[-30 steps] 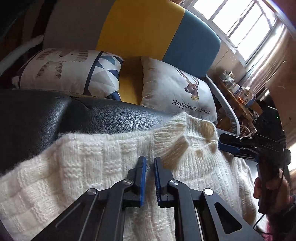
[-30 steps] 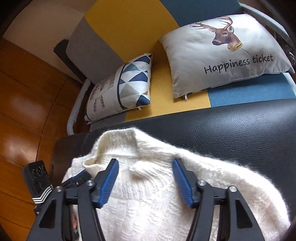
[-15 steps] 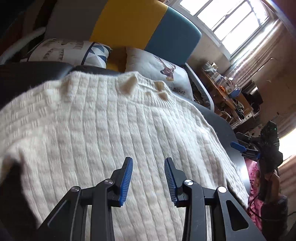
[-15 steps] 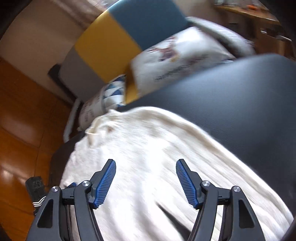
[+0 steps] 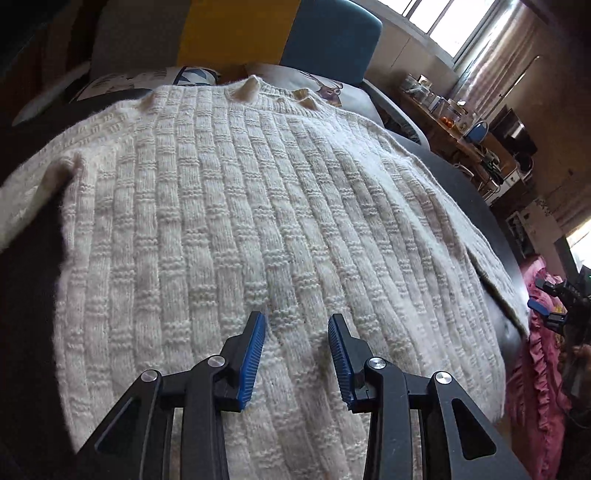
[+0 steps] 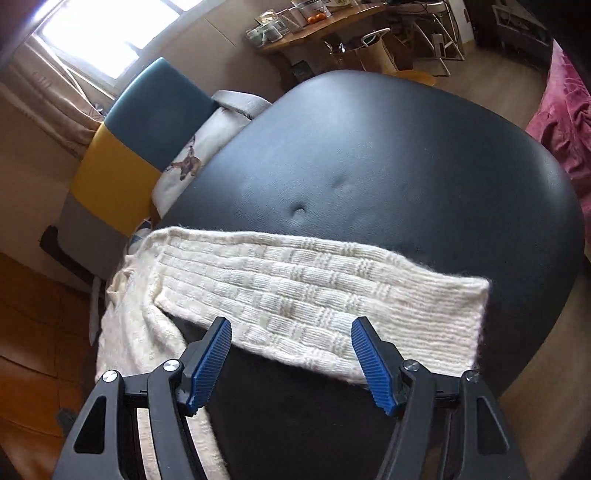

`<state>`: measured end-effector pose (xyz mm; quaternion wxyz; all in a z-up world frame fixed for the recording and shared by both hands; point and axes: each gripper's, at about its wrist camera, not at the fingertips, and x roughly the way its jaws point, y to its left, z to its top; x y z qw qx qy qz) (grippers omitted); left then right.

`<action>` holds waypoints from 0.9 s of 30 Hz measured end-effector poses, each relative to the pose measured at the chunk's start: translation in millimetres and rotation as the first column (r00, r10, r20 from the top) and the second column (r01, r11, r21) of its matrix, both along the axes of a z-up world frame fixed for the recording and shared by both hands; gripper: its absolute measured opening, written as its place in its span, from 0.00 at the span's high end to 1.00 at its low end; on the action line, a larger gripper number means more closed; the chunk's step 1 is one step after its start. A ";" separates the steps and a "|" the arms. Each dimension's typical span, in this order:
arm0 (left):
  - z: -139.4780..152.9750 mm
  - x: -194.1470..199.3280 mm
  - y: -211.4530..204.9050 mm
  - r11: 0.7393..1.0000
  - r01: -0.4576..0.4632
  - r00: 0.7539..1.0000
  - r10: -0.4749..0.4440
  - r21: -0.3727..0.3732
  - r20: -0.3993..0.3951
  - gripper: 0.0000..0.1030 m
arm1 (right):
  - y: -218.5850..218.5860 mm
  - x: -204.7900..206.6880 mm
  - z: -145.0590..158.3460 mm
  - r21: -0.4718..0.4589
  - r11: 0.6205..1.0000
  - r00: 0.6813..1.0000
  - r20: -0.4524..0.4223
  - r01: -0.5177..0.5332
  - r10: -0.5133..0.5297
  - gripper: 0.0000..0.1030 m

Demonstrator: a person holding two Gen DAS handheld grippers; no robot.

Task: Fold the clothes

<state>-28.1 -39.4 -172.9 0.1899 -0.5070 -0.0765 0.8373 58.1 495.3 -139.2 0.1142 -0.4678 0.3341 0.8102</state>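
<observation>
Sweater: a cream ribbed knit sweater [image 5: 280,221] lies spread flat on the black padded surface [image 6: 388,166], neckline at the far end near the cushions, body running back toward me.
Sleeve: through my right wrist camera one sleeve [image 6: 314,295] stretches flat across the black surface, away from the body of the sweater, its cuff end at the right.
My left gripper: my left gripper [image 5: 297,354] hangs over the lower part of the sweater's body, jaws parted about a finger-pad's gap wide, nothing between them; I cannot tell whether the tips touch the knit.
My right gripper: my right gripper [image 6: 291,365] is spread wide at the near edge of the sleeve, empty, with the sleeve's edge lying between the two blue pads [image 6: 208,365]. From my left wrist camera it shows small at the far right edge [image 5: 550,302], past the sweater's right side.
Sofa: a grey, yellow and blue sofa back [image 5: 325,33] stands beyond the neckline.
Cushions: a deer-print cushion [image 6: 192,162] and a triangle-patterned cushion [image 5: 147,79] sit on the sofa just behind the sweater.
Pink fabric: a ruffled pink cloth [image 5: 535,376] hangs beside the right side of the black surface.
Far counter: a wooden counter [image 6: 332,22] under the window carries jars and small items, too small to tell apart.
</observation>
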 end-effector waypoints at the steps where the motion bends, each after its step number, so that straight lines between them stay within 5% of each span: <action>1: 0.0 0.4 1.1 1.000 0.008 1.000 -0.008 -0.014 -0.007 0.64 | 1.8 1.4 -6.3 0.046 0.999 0.999 0.038 0.004 -0.006 0.33; 4: -0.1 2.3 5.4 0.998 0.017 1.000 -0.018 -0.058 -0.015 0.64 | 9.5 8.3 -21.2 0.063 0.998 0.998 0.054 0.015 -0.019 0.33; 7: 7.3 0.2 11.5 0.997 0.011 1.000 -0.011 -0.079 0.000 0.64 | 20.2 29.6 -5.8 -0.023 0.999 0.997 -0.062 0.043 -0.044 0.33; 10: 16.2 2.3 19.7 0.999 0.031 0.999 -0.031 -0.017 0.022 0.64 | 37.2 60.6 1.5 -0.145 0.986 0.985 -0.139 0.086 -0.107 0.33; 18: 32.2 6.7 94.3 0.979 0.203 0.979 -0.203 -0.025 -0.026 0.64 | 41.4 117.0 -31.1 -0.551 0.830 0.924 -0.267 0.086 -0.274 0.31; 24: 30.7 8.9 140.1 0.961 0.275 0.961 -0.276 -0.014 -0.031 0.64 | 12.1 89.0 -53.3 -0.509 0.843 0.952 -0.132 0.174 -0.276 0.31; 27: 25.3 13.1 150.7 0.949 0.309 0.949 -0.312 -0.056 -0.043 0.58 | 12.8 71.8 -53.1 -0.464 0.853 0.931 -0.139 0.239 -0.337 0.31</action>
